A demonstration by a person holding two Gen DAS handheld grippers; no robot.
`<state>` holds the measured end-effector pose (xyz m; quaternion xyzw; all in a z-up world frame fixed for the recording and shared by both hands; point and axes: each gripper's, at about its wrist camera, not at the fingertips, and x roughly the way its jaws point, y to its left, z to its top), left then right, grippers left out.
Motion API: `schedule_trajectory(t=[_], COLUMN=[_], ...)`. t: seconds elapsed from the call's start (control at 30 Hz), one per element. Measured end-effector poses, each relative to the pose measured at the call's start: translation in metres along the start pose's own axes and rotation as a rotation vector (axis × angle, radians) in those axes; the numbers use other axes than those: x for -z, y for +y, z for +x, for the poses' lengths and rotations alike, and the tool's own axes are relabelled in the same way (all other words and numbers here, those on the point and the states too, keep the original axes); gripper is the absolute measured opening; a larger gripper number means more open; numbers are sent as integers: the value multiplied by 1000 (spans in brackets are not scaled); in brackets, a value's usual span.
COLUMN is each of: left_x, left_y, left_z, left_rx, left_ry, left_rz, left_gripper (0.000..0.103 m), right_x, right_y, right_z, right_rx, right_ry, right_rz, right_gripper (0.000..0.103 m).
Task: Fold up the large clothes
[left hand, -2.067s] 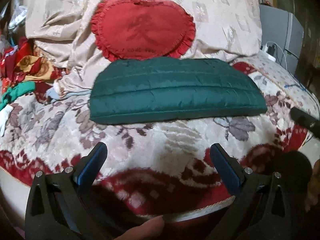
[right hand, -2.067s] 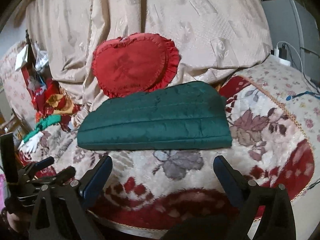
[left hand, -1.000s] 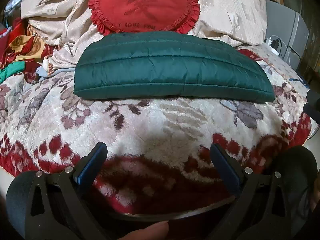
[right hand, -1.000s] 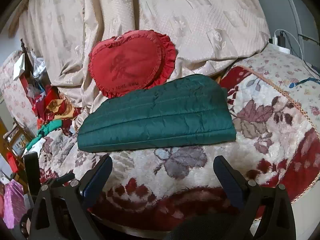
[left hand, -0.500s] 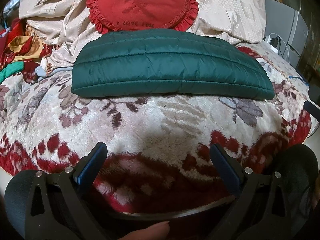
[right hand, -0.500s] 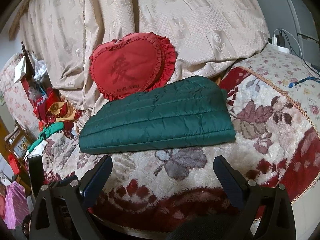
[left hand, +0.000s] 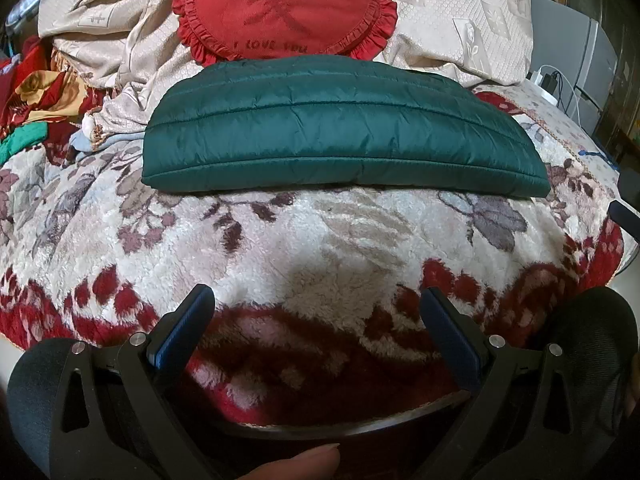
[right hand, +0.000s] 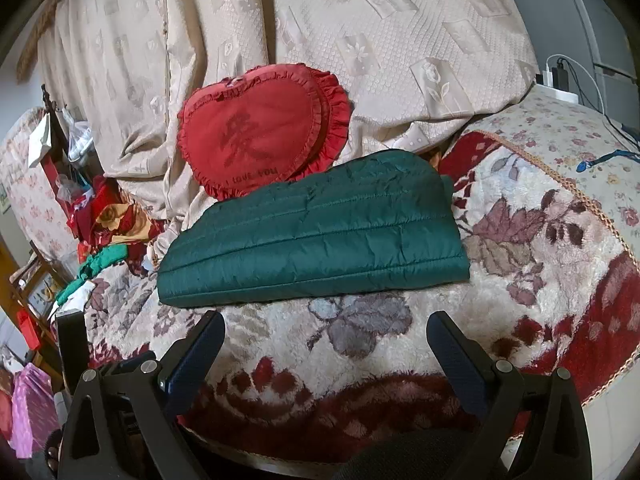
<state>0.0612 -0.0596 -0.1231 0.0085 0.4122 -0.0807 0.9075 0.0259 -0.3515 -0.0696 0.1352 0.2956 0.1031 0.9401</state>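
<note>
A dark green quilted jacket (left hand: 340,128) lies folded into a long flat bundle on the floral red-and-cream blanket (left hand: 320,240). It also shows in the right wrist view (right hand: 316,240). My left gripper (left hand: 318,304) is open and empty, above the blanket's near edge, short of the jacket. My right gripper (right hand: 326,332) is open and empty, just in front of the jacket's near edge, not touching it.
A red heart-shaped cushion (left hand: 284,4) leans on beige draped fabric (right hand: 320,20) behind the jacket. Loose coloured clothes (left hand: 36,100) pile at the left. A power strip with cables (right hand: 556,80) and a grey appliance (right hand: 580,20) stand at the right.
Both grippers have moved closer to the bed and the jacket, the left one most. The jaws stay open. The jacket has not moved.
</note>
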Motion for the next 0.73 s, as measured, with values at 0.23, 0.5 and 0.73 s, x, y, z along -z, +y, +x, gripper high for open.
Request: schedule_trajectory(t=[0.23, 0.5, 0.73], left_x=[1, 1, 0], left_y=[0, 0, -1], left_z=[0, -1, -4], left_rx=[2, 4, 6], left_ry=[1, 0, -18], left_rz=[1, 1, -1], left_gripper=[103, 103, 103], right_x=[0, 0, 0], right_y=[0, 0, 0], right_z=[1, 1, 0], right_rx=[0, -1, 0], right_ry=[0, 0, 1], right_rz=[0, 0, 0], right_gripper=[100, 100, 100])
